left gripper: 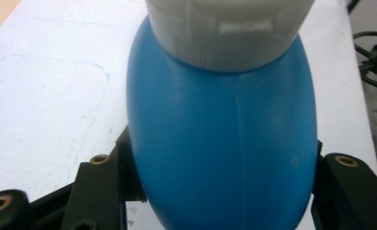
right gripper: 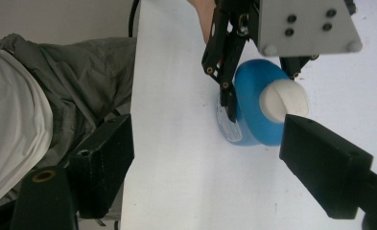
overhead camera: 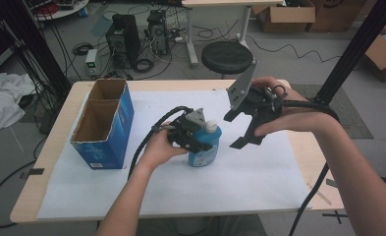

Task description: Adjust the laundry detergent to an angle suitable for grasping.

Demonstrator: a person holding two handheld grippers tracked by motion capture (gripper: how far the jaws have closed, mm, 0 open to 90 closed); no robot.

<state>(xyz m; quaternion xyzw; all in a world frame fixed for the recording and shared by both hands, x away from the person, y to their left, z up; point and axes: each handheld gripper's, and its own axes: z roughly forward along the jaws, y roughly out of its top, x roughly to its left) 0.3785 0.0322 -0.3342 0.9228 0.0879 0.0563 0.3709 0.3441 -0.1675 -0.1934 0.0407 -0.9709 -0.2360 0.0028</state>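
1. A blue cardboard box [overhead camera: 103,125] with an open top stands at the left of the white sheet [overhead camera: 180,187] that covers the table [overhead camera: 38,187].
2. The person's left forearm comes in from the near edge and slants up toward the middle of the table. The left hand [overhead camera: 157,147] wraps the left gripper [overhead camera: 200,140] from behind and holds it about level, jaws pointing right.
3. The left gripper's jaws pinch the blue bottle [overhead camera: 205,147] across its body, one jaw against each side, as the left gripper view shows [left gripper: 222,158]. The bottle stands upright on the white sheet near the table's middle, white cap [overhead camera: 210,126] on top, well apart from the box.
4. The right forearm enters from the near right corner and reaches left. The right hand [overhead camera: 291,115] holds the right gripper [overhead camera: 242,130] raised above the sheet, just right of the bottle, tilted down and left toward it.
5. The right gripper's jaws stand spread with nothing between them; the right gripper view looks down on the bottle's cap [right gripper: 284,100].
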